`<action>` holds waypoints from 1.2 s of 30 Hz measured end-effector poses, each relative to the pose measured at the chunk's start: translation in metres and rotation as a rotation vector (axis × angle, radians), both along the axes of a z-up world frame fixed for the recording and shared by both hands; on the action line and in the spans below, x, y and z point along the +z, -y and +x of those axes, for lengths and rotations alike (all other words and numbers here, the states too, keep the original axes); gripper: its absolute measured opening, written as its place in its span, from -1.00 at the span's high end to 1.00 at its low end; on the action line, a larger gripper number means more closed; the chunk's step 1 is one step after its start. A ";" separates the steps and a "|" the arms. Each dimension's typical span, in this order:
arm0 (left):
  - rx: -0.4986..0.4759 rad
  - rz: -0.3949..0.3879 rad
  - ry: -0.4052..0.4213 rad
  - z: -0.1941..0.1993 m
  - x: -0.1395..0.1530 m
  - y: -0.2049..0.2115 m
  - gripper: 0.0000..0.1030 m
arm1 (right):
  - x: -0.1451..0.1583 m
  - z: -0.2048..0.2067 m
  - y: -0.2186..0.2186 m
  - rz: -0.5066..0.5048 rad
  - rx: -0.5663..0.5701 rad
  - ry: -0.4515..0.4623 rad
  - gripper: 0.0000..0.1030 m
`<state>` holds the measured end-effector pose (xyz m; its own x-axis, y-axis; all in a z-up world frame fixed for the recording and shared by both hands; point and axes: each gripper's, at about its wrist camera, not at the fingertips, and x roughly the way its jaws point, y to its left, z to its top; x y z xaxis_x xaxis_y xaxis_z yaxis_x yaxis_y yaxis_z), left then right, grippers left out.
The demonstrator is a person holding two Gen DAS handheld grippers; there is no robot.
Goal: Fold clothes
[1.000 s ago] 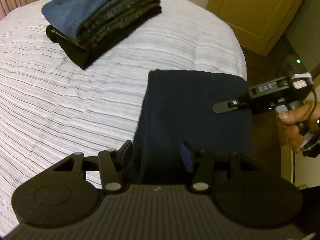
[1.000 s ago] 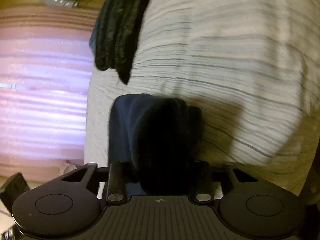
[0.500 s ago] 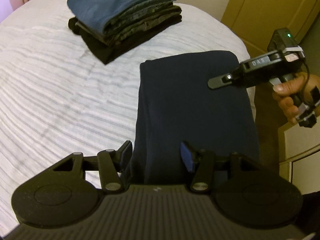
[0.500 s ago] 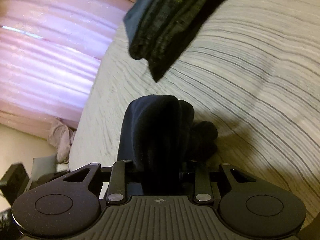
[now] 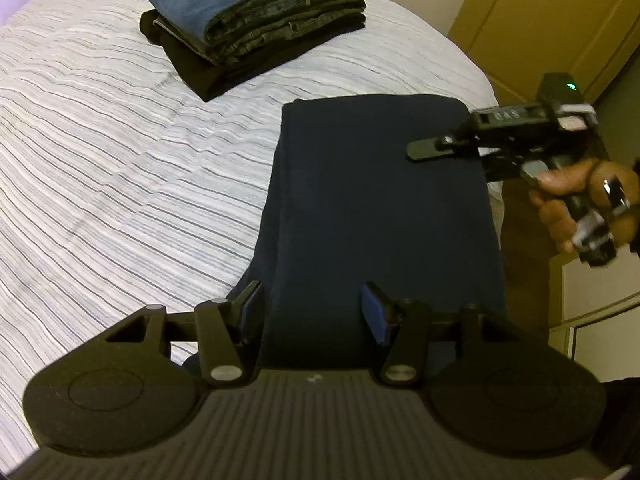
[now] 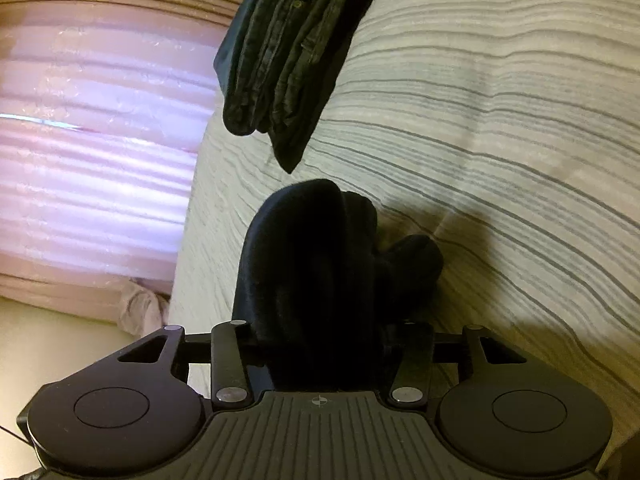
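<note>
A folded navy garment [image 5: 380, 200] lies lengthwise on the striped bed [image 5: 100, 140], near its right edge. My left gripper [image 5: 312, 312] is open over the garment's near end, with both blue pads bare and the cloth below the gap. A hand [image 5: 576, 196] holds my right gripper [image 5: 424, 148] at the garment's far right side. In the right wrist view its jaws are opening, and the bunched navy garment [image 6: 312, 260] still stands between them and hides the pads of the right gripper [image 6: 328, 340].
A stack of folded dark clothes [image 5: 256, 24] with a blue piece on top sits further up the bed, also seen as the stack [image 6: 288, 52]. A tan door [image 5: 540, 20] and a pale cabinet [image 5: 600, 320] flank the bed's right side. Pink curtains [image 6: 80, 140] hang beyond the far edge.
Both cameras rolled and shifted a little, so more of the navy garment shows in the left view. The right jaws stand slightly wider around the cloth. The left jaws are unchanged.
</note>
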<state>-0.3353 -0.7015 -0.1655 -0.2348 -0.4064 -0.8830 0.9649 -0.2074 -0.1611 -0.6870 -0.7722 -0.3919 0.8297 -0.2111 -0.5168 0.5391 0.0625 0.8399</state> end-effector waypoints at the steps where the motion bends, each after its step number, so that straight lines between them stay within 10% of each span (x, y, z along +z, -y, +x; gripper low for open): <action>1: 0.006 0.000 -0.004 -0.001 0.001 0.001 0.06 | 0.007 -0.001 -0.005 -0.028 -0.002 -0.026 0.00; 3: 0.011 0.003 -0.011 -0.003 0.002 0.003 0.06 | 0.019 -0.004 -0.015 -0.068 -0.011 -0.083 -0.97; 16: -0.057 0.068 0.014 -0.034 -0.009 0.021 0.06 | -0.035 -0.013 -0.014 0.052 -0.034 0.151 -0.99; 19: -0.040 0.082 0.022 -0.033 -0.007 0.022 0.06 | -0.038 -0.003 0.001 0.046 -0.033 0.186 -0.75; 21: -0.021 0.082 0.026 -0.032 -0.004 0.022 0.06 | -0.036 -0.002 0.008 0.058 -0.035 0.181 -0.01; 23: -0.003 0.077 0.028 -0.031 0.000 0.020 0.06 | -0.026 -0.002 0.009 0.034 -0.016 0.150 0.12; 31: 0.046 0.037 0.010 -0.031 0.014 0.010 0.05 | 0.072 0.025 -0.034 -0.352 0.229 0.033 0.24; 36: 0.038 0.034 0.013 -0.033 0.018 0.000 0.05 | 0.087 0.023 -0.054 -0.413 0.291 0.040 0.24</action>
